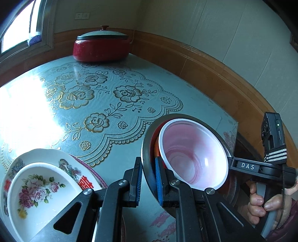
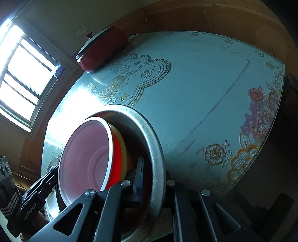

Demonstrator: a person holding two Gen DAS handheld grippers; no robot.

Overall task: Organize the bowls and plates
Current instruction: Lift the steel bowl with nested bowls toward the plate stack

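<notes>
Round steel basin (image 1: 147, 149) rim clamped by left gripper (image 1: 147, 178) and right gripper (image 2: 149, 178); glossy white bowl (image 1: 193, 154) nested inside.

Bench backdrop
A red lidded cooking pot (image 1: 101, 46) sits at the far edge of the blue floral-clothed bench (image 1: 130, 89), below a white wall socket (image 1: 82, 15) and beside a bright window (image 1: 18, 28).

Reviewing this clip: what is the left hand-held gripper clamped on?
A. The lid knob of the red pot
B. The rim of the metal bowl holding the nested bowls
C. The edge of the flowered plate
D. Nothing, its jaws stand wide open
B: in the left wrist view the left hand-held gripper has its blue pads either side of the rim of the metal bowl, with the white bowl nested inside.
</notes>
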